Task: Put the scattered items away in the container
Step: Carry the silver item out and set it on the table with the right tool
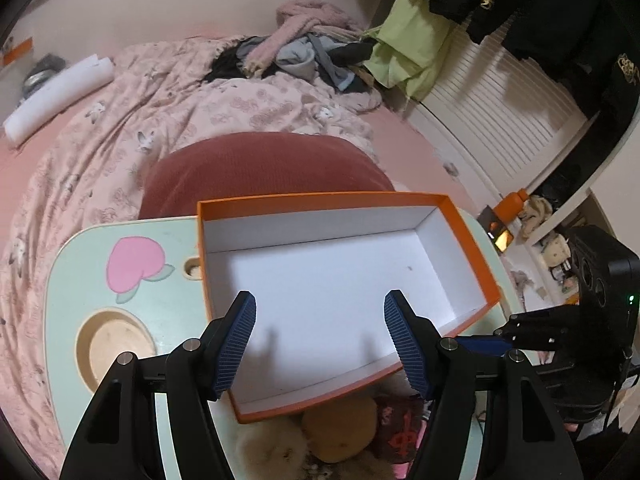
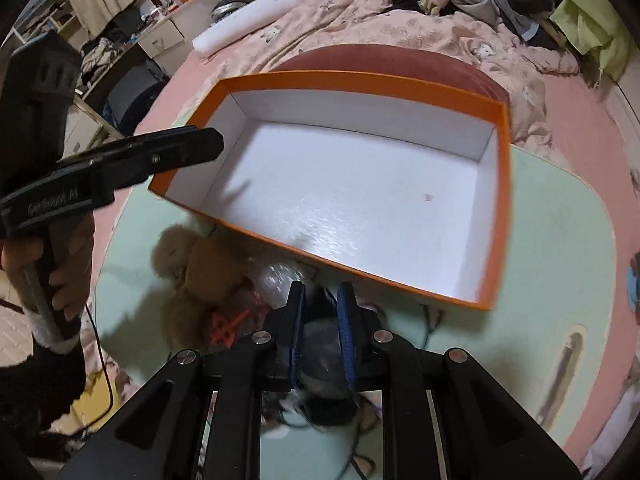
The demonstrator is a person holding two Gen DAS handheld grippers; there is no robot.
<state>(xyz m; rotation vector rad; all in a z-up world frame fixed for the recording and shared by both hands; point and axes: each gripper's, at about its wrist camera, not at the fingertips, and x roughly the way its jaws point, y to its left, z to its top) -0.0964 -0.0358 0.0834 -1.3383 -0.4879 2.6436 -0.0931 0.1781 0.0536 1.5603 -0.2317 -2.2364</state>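
Note:
An empty orange box (image 1: 468, 240) with a white inside stands on a pale green lap table (image 1: 80, 264); it also shows in the right wrist view (image 2: 502, 216). My left gripper (image 1: 320, 328) is open and empty, hovering over the box's near part. My right gripper (image 2: 320, 312) is shut on a dark grey, blurred item (image 2: 320, 360) just in front of the box's near wall. A tan plush toy (image 2: 200, 264), a clear plastic bag (image 2: 276, 280) and a red patterned pouch (image 1: 400, 432) lie heaped before the box.
The table (image 2: 560, 240) sits on a bed with a pink quilt (image 1: 120, 128) and a red cushion (image 1: 260, 168) behind the box. A round cup recess (image 1: 112, 344) is at the table's left. Clothes (image 1: 304, 52) are piled at the bed's far end. A cable (image 2: 100, 360) hangs left.

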